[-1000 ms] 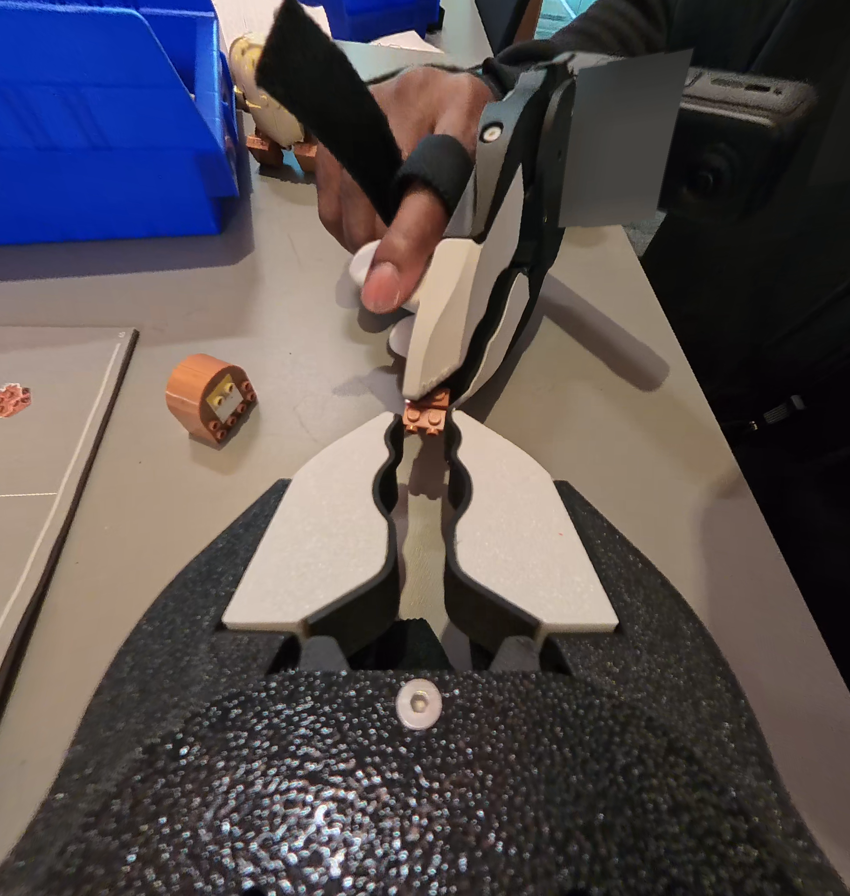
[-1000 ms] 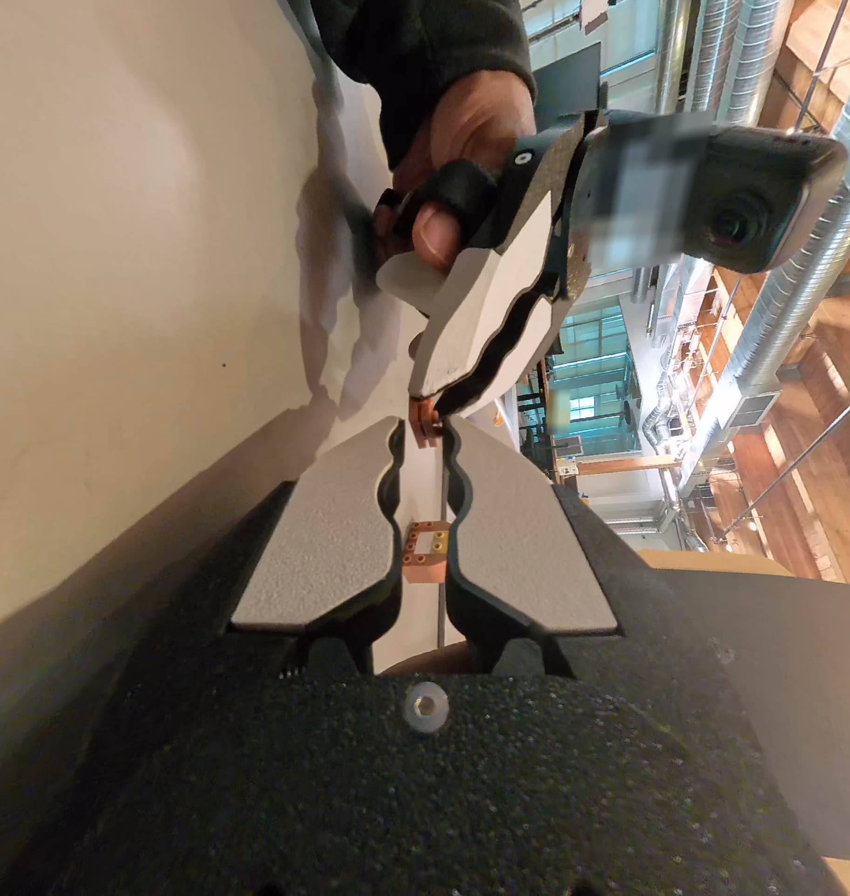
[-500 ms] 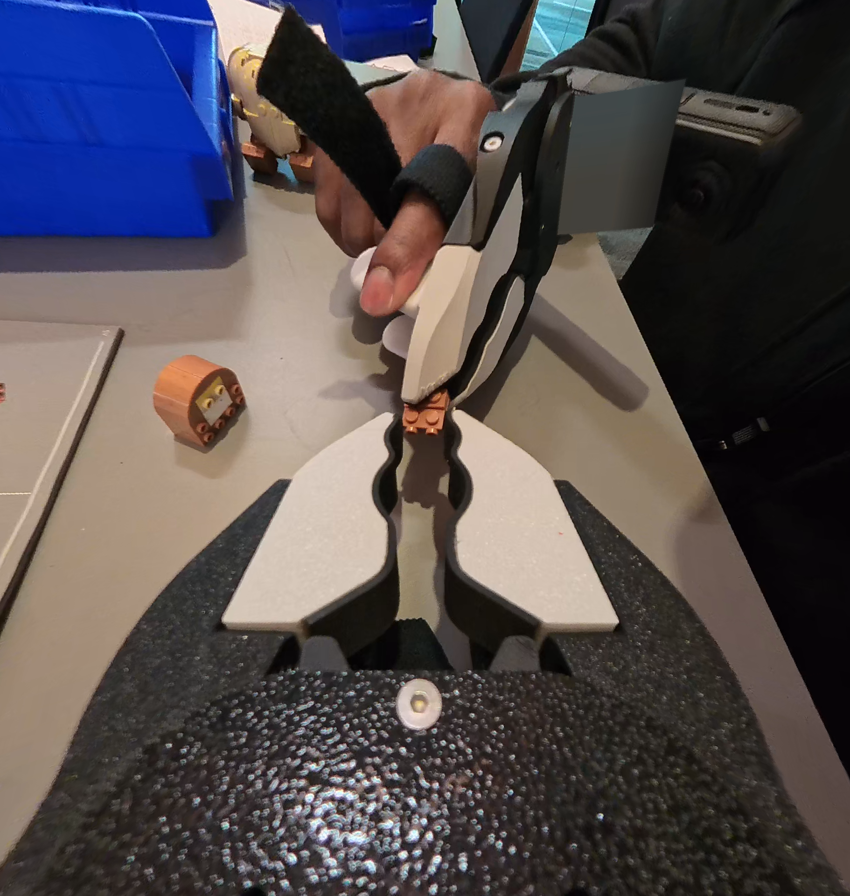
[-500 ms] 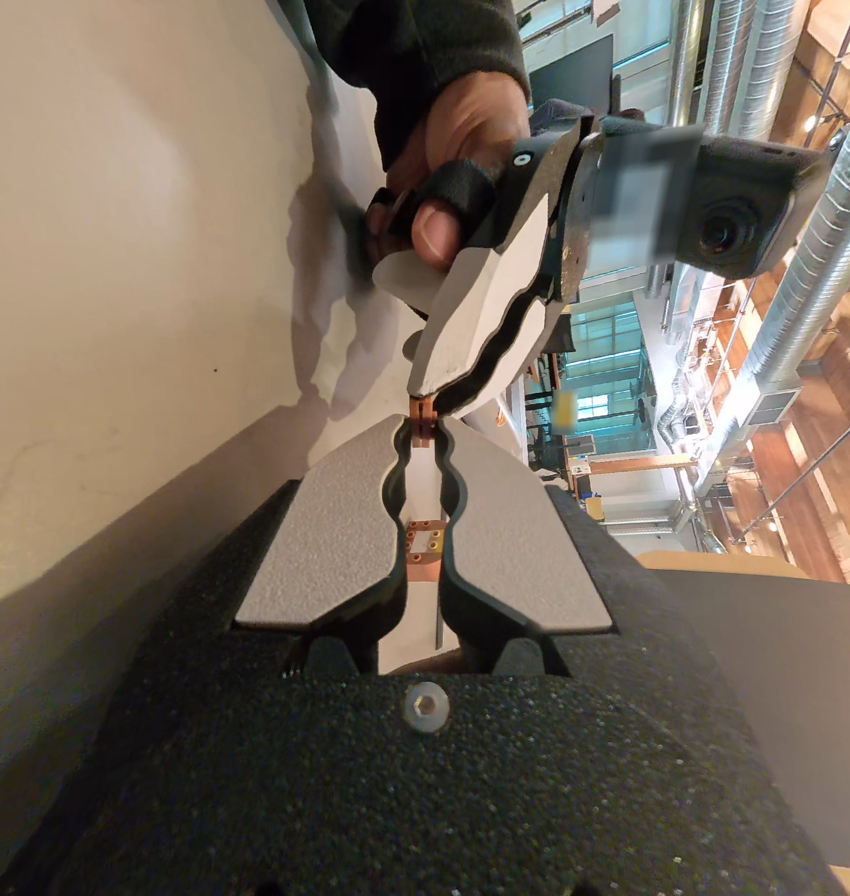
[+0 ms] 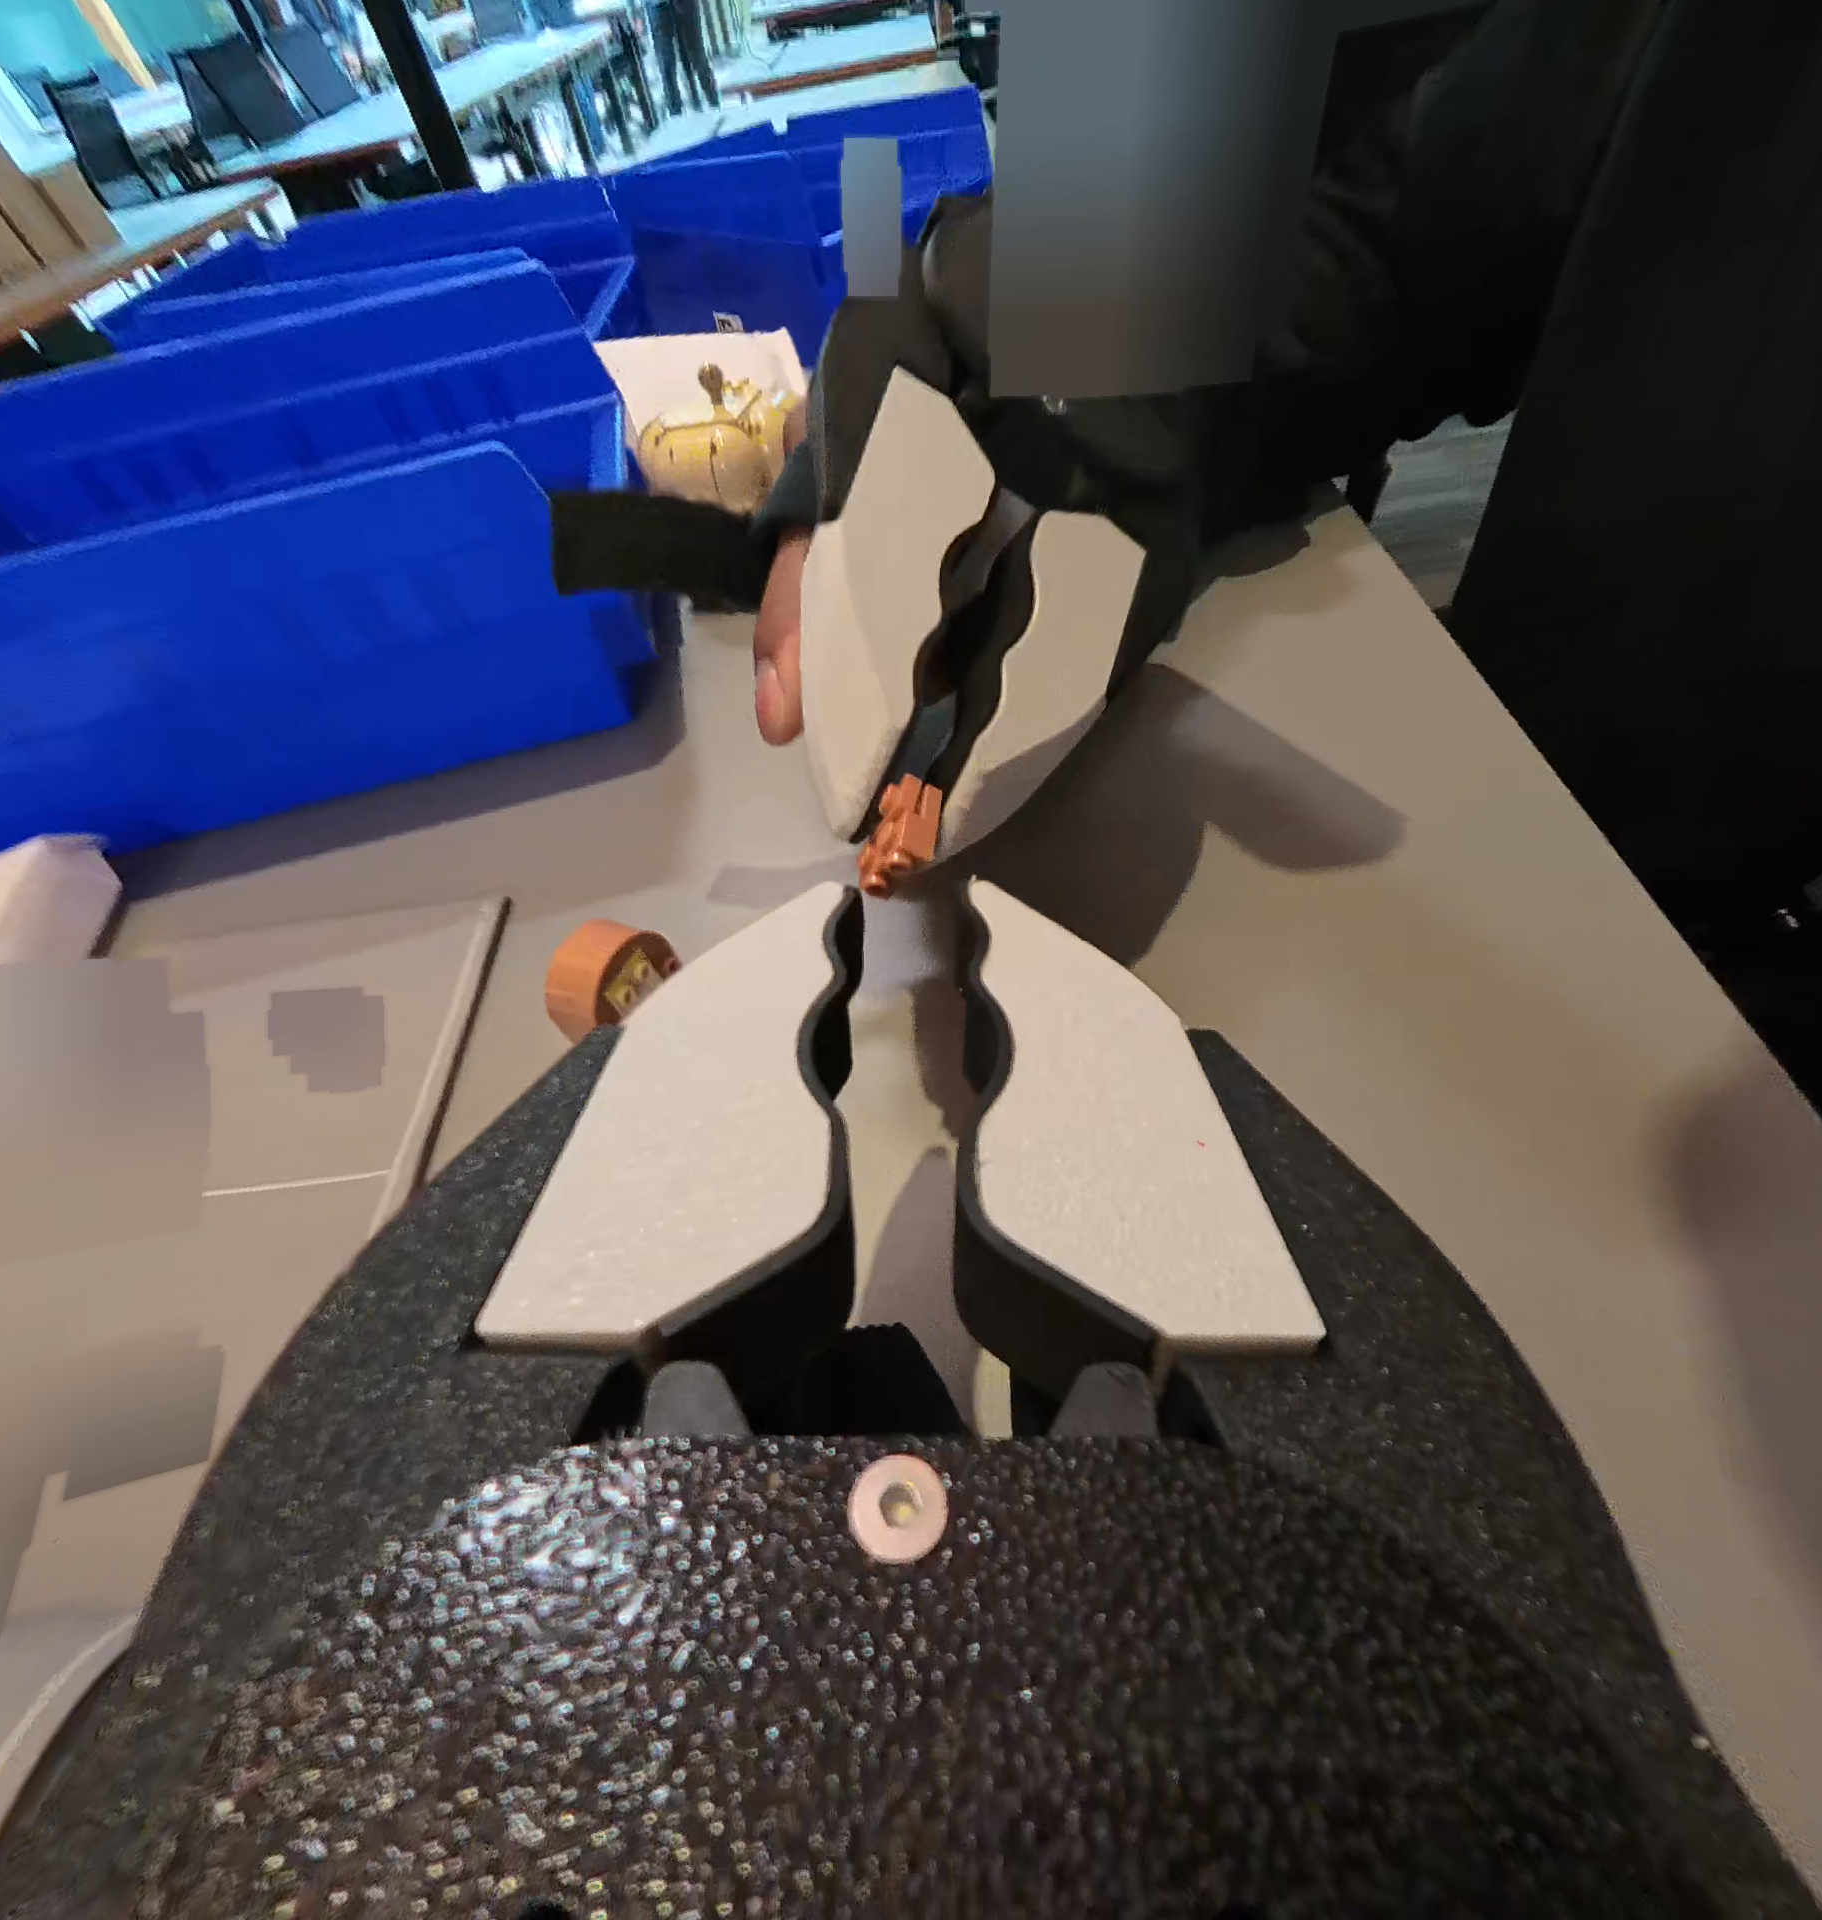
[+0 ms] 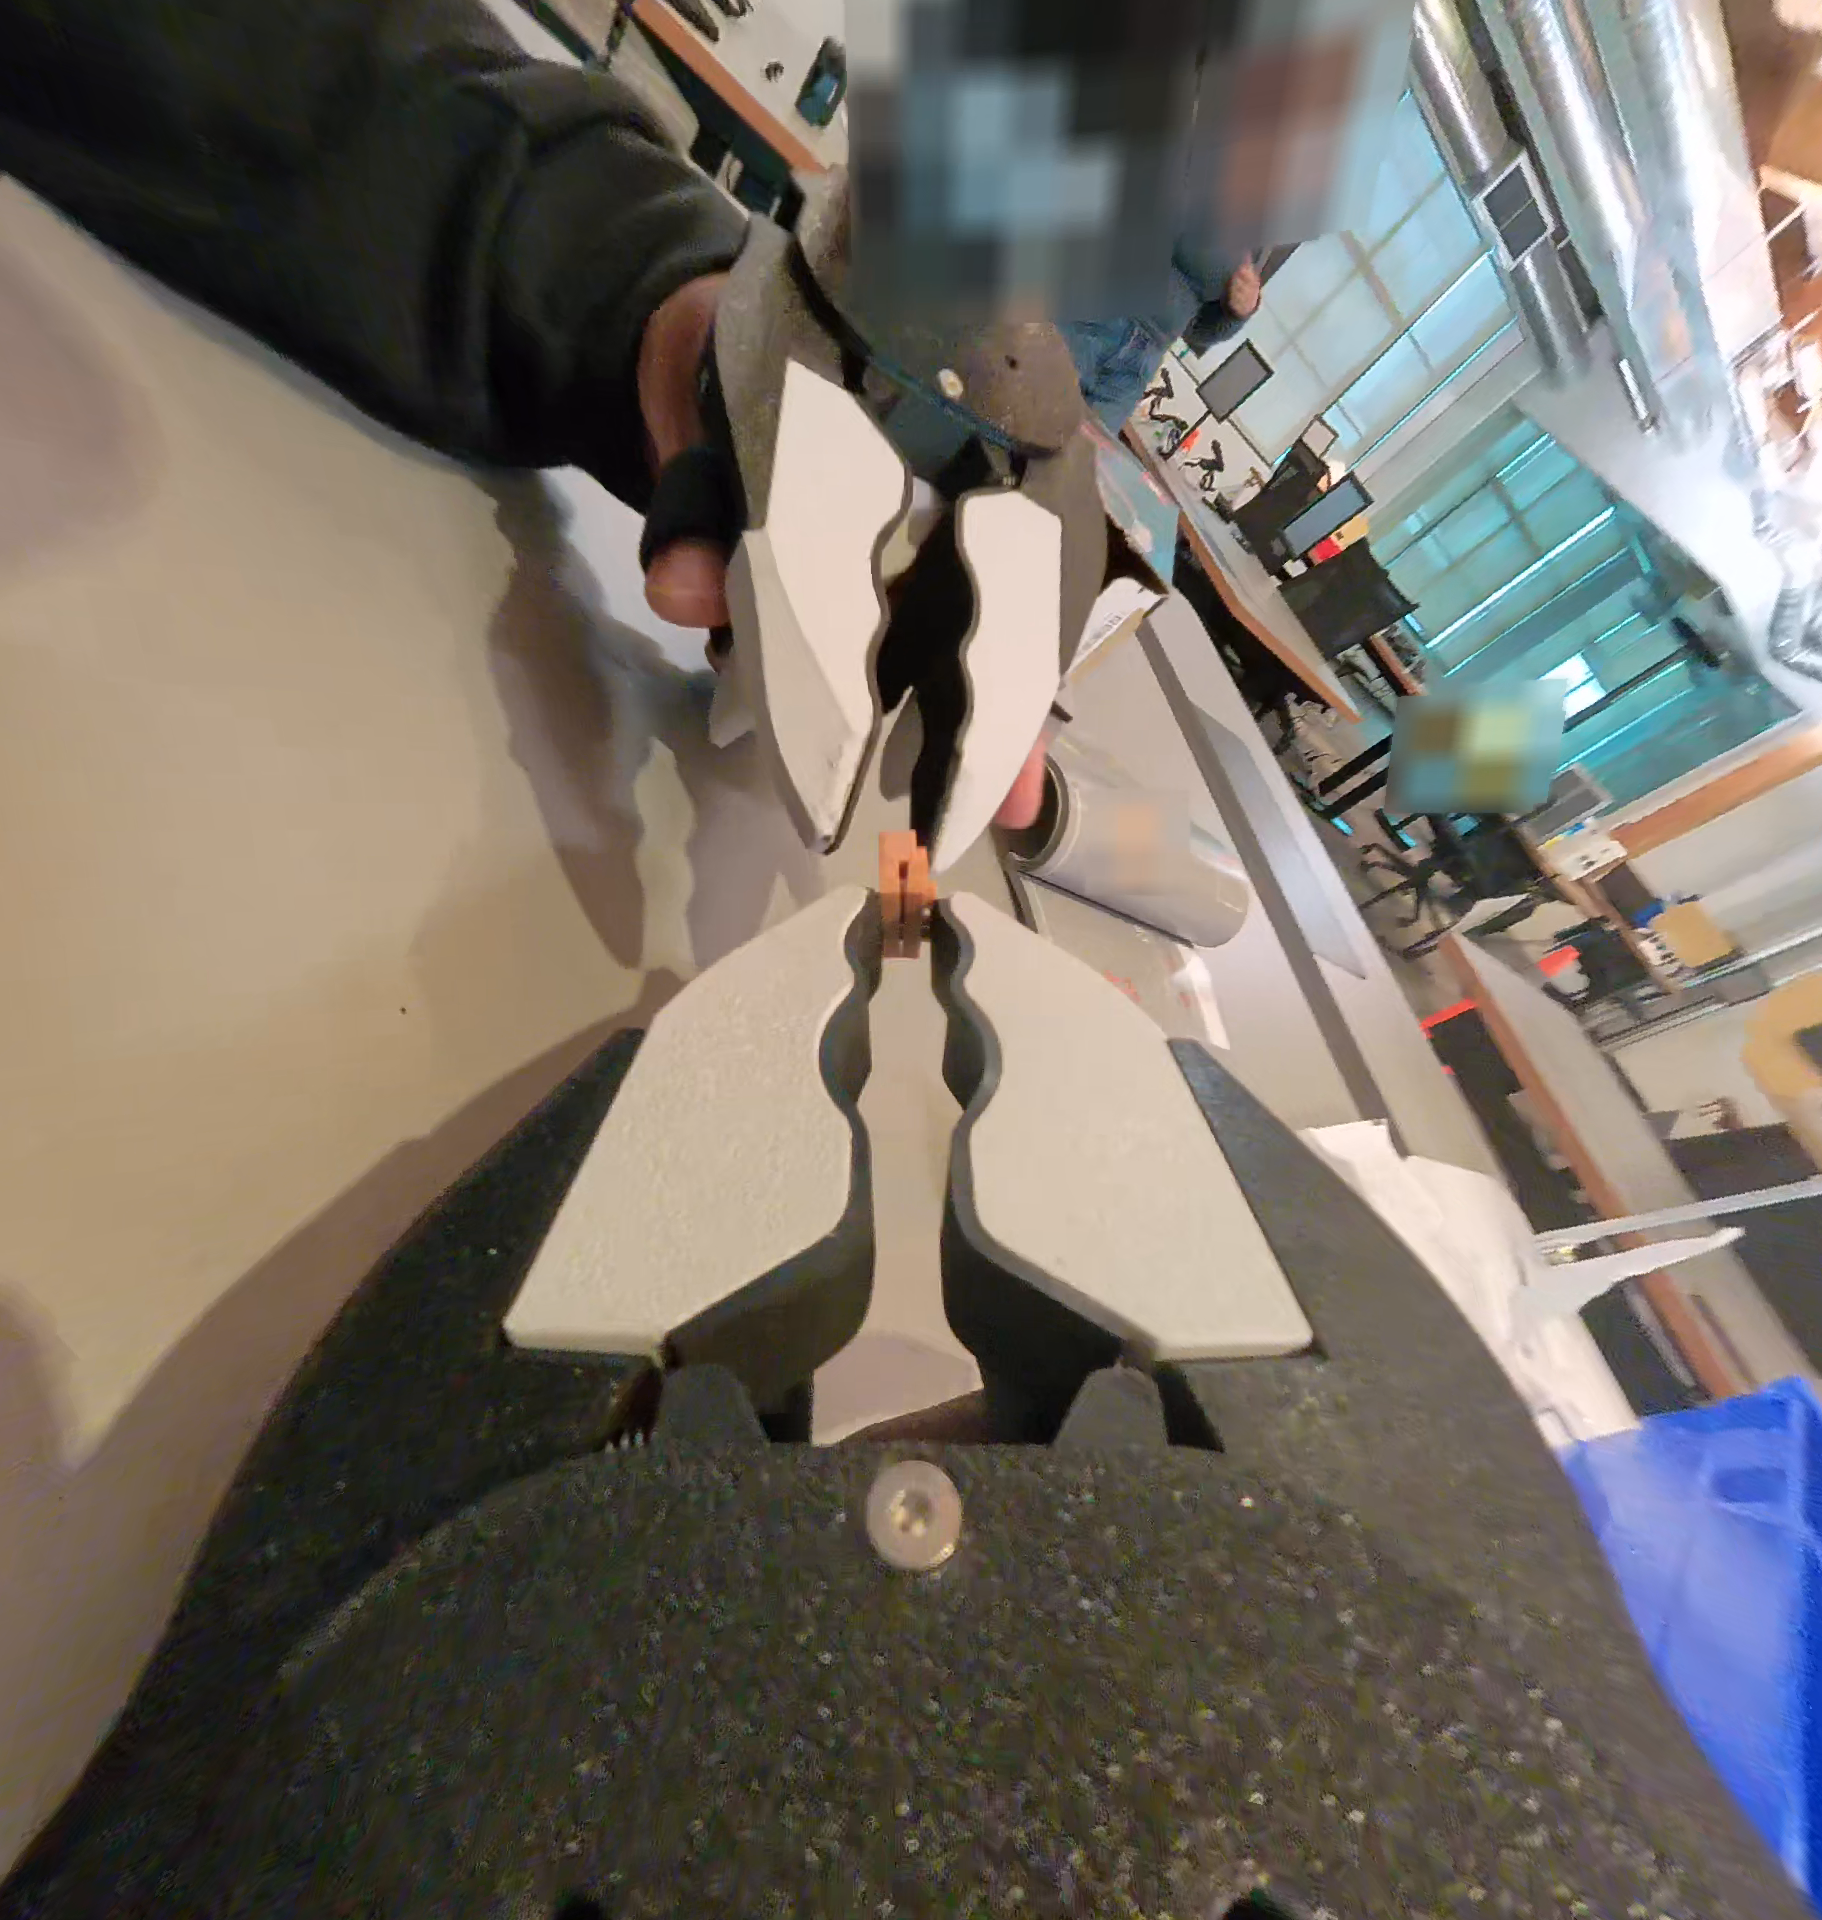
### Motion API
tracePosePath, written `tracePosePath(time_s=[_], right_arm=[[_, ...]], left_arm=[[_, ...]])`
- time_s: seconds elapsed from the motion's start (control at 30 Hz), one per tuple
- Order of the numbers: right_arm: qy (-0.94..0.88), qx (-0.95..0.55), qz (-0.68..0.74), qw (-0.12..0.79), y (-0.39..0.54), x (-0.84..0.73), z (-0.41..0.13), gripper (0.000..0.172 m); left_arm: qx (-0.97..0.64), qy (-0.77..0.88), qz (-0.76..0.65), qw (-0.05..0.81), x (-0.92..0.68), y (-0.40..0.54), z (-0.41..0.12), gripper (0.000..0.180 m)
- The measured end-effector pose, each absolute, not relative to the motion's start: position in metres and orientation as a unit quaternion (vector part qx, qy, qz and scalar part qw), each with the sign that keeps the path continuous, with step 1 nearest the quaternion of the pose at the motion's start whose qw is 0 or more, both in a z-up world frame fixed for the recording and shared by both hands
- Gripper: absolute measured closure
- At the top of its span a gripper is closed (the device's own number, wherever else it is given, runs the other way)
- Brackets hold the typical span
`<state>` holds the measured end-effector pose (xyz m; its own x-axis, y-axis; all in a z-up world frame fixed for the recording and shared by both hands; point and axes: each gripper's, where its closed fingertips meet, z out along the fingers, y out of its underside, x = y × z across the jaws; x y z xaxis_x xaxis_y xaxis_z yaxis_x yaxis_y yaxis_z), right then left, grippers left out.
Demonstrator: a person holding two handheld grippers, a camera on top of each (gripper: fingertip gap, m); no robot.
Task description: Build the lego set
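While the left fingers (image 5: 822, 940) gape bare, the right fingers (image 6: 974, 940) pinch a brown brick (image 6: 904, 902).

The small orange-brown brick piece (image 5: 899, 837) sat pinched between the right gripper's (image 6: 902, 914) fingertips, held above the grey table (image 5: 1406, 1039). It looked like two thin studded plates stacked together, tilted, its lower end just beyond the left gripper's (image 5: 907, 904) parted, bare fingertips.

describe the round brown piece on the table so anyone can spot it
On the grey table, before the blue bins, look just left of the left gripper. The piece is a brown drum, yellow inside; the brown brick is held aloft.
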<state>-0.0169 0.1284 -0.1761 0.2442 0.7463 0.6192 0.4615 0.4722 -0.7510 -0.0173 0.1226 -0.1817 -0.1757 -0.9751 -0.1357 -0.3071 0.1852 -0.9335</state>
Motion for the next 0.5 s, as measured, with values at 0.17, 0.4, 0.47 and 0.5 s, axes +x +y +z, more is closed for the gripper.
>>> tracePosePath(time_s=[0.17,0.4,0.47,0.5], right_arm=[[-0.594,-0.514,0.157,0.599,0.1246,-0.0201,-0.1776,0.163],[-0.575,-0.527,0.194,0.595,0.1251,-0.0196,-0.1742,0.163],[-0.57,-0.53,0.204,0.593,0.1245,-0.0199,-0.1732,0.163],[-0.568,-0.532,0.209,0.592,0.1243,-0.0201,-0.1724,0.163]], left_arm=[[-0.462,0.645,-0.412,0.448,-0.0135,0.1198,-0.1722,0.167],[-0.452,0.654,-0.391,0.463,-0.0129,0.1207,-0.1743,0.171],[-0.45,0.654,-0.389,0.468,-0.0125,0.1209,-0.1738,0.171],[-0.449,0.655,-0.385,0.469,-0.0122,0.1211,-0.1742,0.17]])
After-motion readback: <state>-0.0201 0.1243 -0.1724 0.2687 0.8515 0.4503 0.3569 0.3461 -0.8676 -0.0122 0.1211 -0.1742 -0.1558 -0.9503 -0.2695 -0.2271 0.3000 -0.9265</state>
